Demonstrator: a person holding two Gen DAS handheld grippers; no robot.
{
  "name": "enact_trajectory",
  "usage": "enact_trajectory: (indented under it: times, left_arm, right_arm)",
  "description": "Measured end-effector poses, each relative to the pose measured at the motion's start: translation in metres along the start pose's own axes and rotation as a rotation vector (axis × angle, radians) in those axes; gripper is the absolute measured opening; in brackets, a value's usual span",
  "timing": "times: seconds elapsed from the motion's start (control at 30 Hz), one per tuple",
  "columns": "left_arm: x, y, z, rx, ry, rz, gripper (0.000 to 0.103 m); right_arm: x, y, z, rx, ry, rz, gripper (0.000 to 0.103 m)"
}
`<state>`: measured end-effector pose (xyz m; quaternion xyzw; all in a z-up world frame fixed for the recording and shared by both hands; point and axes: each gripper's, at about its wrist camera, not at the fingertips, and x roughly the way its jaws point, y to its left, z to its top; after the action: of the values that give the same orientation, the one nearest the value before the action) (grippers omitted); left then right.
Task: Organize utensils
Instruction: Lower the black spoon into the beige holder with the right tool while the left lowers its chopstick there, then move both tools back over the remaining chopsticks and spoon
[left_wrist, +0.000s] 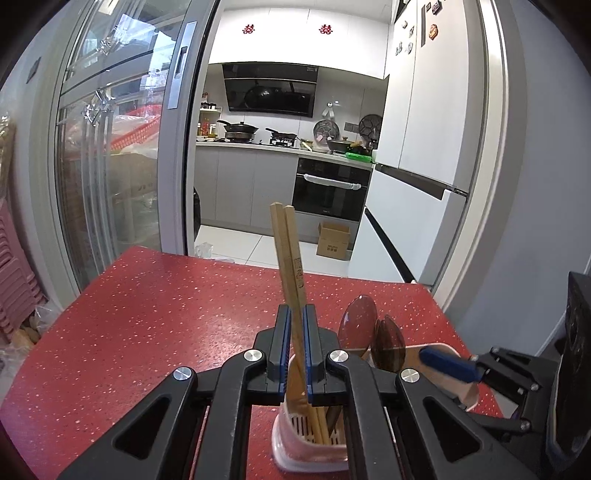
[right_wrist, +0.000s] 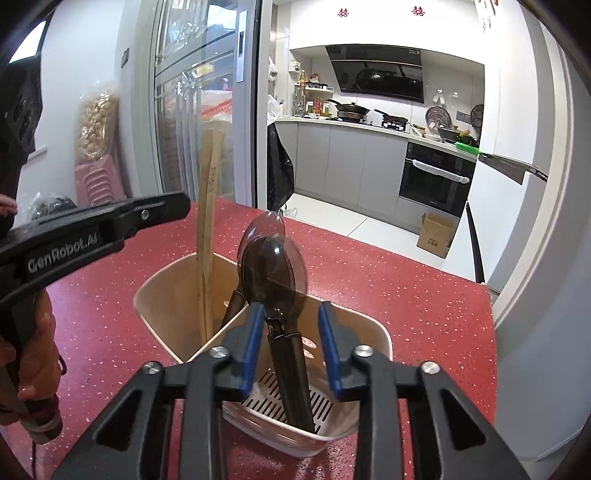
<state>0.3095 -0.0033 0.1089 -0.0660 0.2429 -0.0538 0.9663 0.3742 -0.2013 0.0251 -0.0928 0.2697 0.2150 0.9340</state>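
On the red speckled surface (right_wrist: 406, 302): one cream plastic utensil holder with a slotted drain floor (right_wrist: 373, 332), standing near the middle, well clear of the far edge.
Holder contents: pair of pale wooden chopsticks (left_wrist: 291, 266), upright and slightly tilted, lower ends down in the holder; two translucent brown plastic spoons (right_wrist: 273, 266), bowls up, handles resting on the slotted floor.
Left tongs (left_wrist: 295, 332): fully closed, blue pads pressed on the chopsticks partway up their length.
Right tongs (right_wrist: 291, 325): partly open; the nearer spoon's neck stands between the blue pads, which do not press on it, so the spoon looks let go.
Task progress: spoons judged stowed; chopsticks seated but not yet released. No other loose utensil shows on the surface in either view.
Remaining: let go of the chopsticks and lift both tongs clear.
Edges: far edge of the surface drops to the white tiled kitchen floor (left_wrist: 236, 240); glass sliding door (left_wrist: 110, 147) stands to the left.
Open room: bare surface all round the holder; space above is free for a straight upward exit. Both tongs crowd the one holder, so a sideways pull could tip it.
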Motion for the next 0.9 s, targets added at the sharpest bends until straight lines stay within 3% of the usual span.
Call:
enact_trajectory:
  times: [0.23,0.37,0.5,0.7,0.9]
  left_arm:
    - [-0.022,0.003,-0.006,0.033,0.028,0.023,0.034]
    - [-0.031,0.008,-0.019,0.048,0.111,0.059,0.034]
    - [-0.044,0.022,-0.042,0.013,0.207,0.063,0.034]
    - [-0.066,0.043,-0.084,-0.013,0.306,0.097,0.034]
    - [-0.088,0.06,-0.123,-0.035,0.37,0.113,0.034]
  right_arm:
    - [-0.026,-0.001,0.004,0.047,-0.013,0.005,0.049]
    - [-0.042,0.002,0.0,0.101,0.019,0.034,0.059]
    - [-0.052,0.006,-0.018,0.194,0.097,0.083,0.066]
    - [-0.055,0.013,-0.054,0.328,0.25,0.16,0.066]
    - [-0.054,0.032,-0.093,0.384,0.389,0.18,0.066]
